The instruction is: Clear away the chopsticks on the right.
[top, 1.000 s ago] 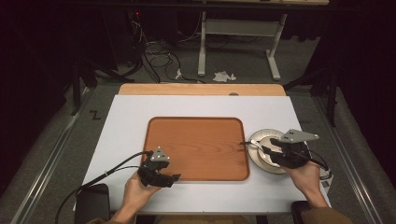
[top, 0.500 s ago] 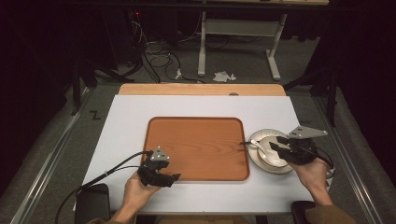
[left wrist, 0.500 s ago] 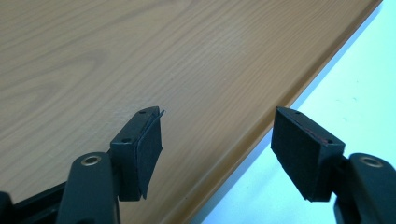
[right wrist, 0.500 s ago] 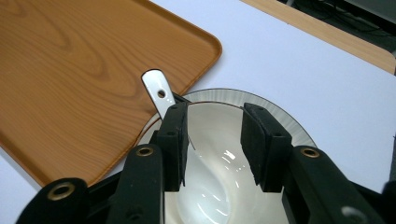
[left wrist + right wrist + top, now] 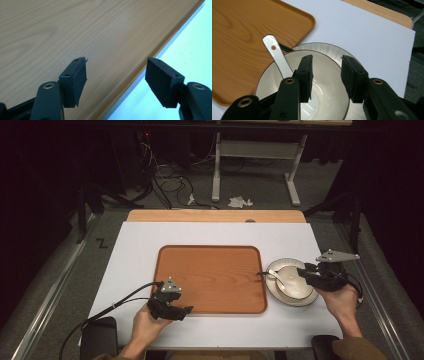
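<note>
- Glazed white ceramic bowl [image 5: 317, 90] with a thin brown rim sits on a white ribbed plate [image 5: 329, 48], directly beneath the right gripper [image 5: 326, 75]; judged stiff, slippery, breakable
- Jaws have just been closing, now part-spread, nothing pinched; white ceramic spoon [image 5: 277, 53] lies left of them
- Best hold: bowl rim
- Left gripper [image 5: 116, 80] spread over the wooden tray [image 5: 75, 30] edge

Left hand [image 5: 142, 325]: we hold it at the near edge of the tray [image 5: 210, 279], forearm coming in from below.
Left gripper [image 5: 116, 77]: our jaws stand wide apart, nothing between them, straddling the tray's rim.
Right hand [image 5: 345, 302]: we hold it to the right of the tray.
Right gripper [image 5: 327, 77]: our jaws have just been closing and stand parted, gripping nothing.
</note>
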`<act>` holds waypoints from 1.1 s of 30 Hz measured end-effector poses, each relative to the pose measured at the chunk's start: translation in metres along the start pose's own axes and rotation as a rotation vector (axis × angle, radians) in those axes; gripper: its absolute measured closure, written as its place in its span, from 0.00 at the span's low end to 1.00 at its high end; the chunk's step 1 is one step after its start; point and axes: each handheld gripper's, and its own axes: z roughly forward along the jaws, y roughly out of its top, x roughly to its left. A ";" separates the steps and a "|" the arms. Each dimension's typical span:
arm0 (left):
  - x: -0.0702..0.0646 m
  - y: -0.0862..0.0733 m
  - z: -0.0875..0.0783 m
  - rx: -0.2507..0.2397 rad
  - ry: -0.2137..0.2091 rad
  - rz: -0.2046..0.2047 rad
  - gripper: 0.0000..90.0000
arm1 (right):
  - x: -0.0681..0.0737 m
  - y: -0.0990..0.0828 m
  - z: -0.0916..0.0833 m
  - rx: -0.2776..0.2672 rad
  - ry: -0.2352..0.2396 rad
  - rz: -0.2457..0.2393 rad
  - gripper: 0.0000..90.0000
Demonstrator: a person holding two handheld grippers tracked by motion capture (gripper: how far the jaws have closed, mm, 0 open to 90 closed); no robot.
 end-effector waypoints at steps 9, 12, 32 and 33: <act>0.001 0.000 0.000 0.002 0.001 -0.001 0.37 | -0.020 0.000 0.008 0.027 -0.012 0.053 0.74; 0.001 0.000 0.000 0.002 0.001 -0.004 0.37 | -0.025 -0.001 0.011 0.032 -0.017 0.072 0.75; 0.001 0.000 0.001 0.006 0.000 -0.006 0.37 | -0.055 -0.009 0.050 0.182 -0.112 0.107 0.81; 0.001 0.000 0.001 0.006 -0.001 -0.005 0.37 | -0.056 -0.010 0.051 0.187 -0.112 0.106 0.81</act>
